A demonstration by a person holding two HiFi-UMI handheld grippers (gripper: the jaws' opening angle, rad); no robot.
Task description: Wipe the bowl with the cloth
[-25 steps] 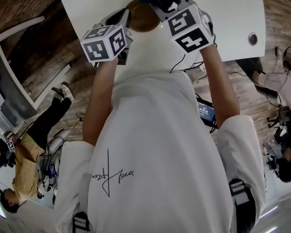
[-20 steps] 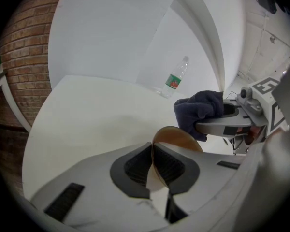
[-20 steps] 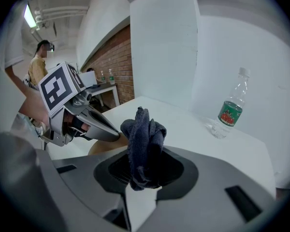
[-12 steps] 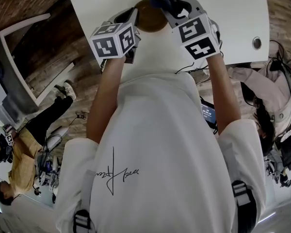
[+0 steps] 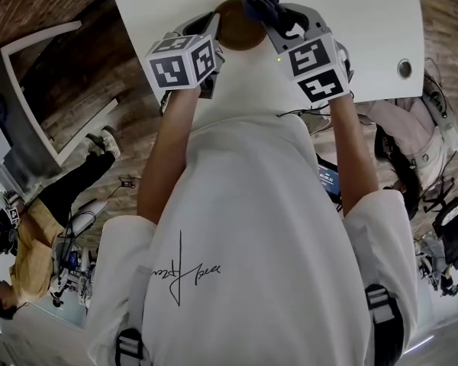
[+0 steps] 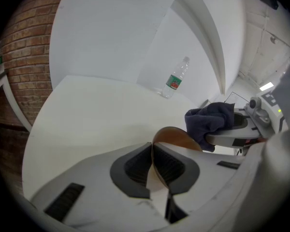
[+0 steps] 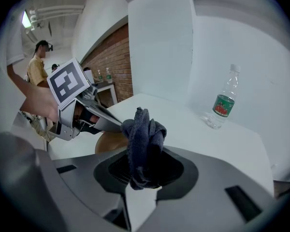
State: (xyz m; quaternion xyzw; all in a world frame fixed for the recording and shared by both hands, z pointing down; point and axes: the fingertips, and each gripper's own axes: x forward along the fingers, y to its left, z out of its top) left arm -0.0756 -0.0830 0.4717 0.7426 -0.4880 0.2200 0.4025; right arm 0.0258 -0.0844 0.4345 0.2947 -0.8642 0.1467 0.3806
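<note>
The white table (image 5: 351, 21) is filling the top of the head view, and the person in the white shirt (image 5: 252, 242) is leaning over it with both arms stretched forward. Only this view is taking in the wooden floor and the onlookers (image 5: 30, 242) off to the left.

The left gripper (image 6: 152, 146) is pinching its jaws narrow on the rim of the brown bowl (image 6: 176, 137). Its own view is showing the thin wall running right between the pads, which the marker cube is hiding from the head view. The bowl is sitting tilted over the table, near the front edge.

The right gripper (image 7: 144, 163) is clamping a bunched dark blue cloth (image 7: 145, 141), the wad sticking up out of the jaws. From above, the cloth is pressing in at the bowl's far right edge. Whether it is actually touching, no view is settling.

Both gripper views are picking up a clear plastic bottle (image 7: 224, 103) with a green label standing farther back on the table, outside the head view.
</note>
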